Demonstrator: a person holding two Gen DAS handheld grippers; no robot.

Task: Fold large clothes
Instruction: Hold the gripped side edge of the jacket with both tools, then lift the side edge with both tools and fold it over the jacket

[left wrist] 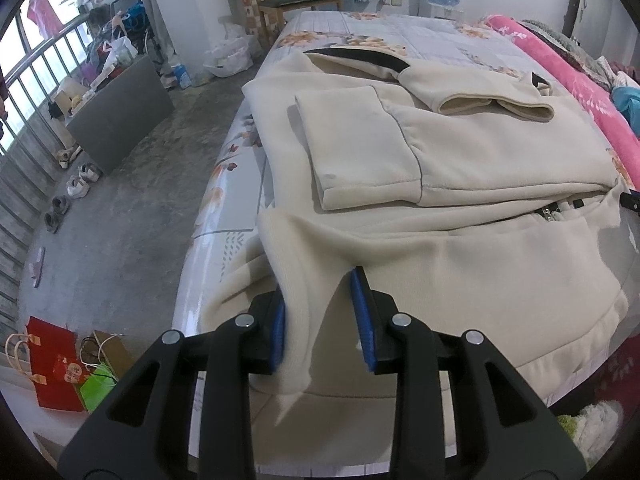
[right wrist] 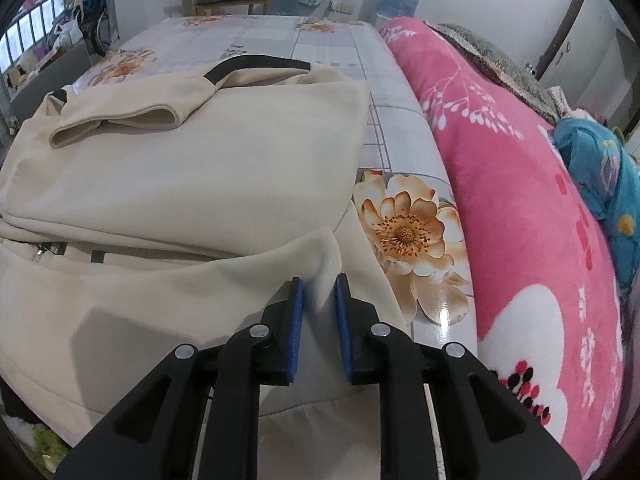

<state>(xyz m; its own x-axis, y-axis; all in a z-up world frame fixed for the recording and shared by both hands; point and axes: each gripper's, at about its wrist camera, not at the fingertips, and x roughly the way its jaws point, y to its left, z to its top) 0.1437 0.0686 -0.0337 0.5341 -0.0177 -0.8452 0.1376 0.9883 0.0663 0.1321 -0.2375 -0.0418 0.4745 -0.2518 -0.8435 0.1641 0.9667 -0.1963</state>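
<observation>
A cream zip-up sweatshirt (left wrist: 460, 152) lies on the floral bed sheet (left wrist: 400, 36), both sleeves folded across its upper part. Its ribbed bottom hem is lifted at both near corners. My left gripper (left wrist: 320, 300) has the left hem corner between its blue pads, with the jaws still apart and a gap on the right pad's side. My right gripper (right wrist: 319, 300) has the right hem corner (right wrist: 326, 264) between its pads, jaws narrowly apart around the cloth. The sweatshirt also fills the left of the right wrist view (right wrist: 200, 160), its zipper (right wrist: 40, 254) showing at the fold.
A rolled pink blanket (right wrist: 520, 200) runs along the bed's right side with blue bedding (right wrist: 600, 168) beyond it. The bed's left edge drops to a concrete floor (left wrist: 140, 200) with shoes (left wrist: 78, 184), paper bags (left wrist: 52, 364) and a grey board. A chair (left wrist: 300, 4) stands past the bed.
</observation>
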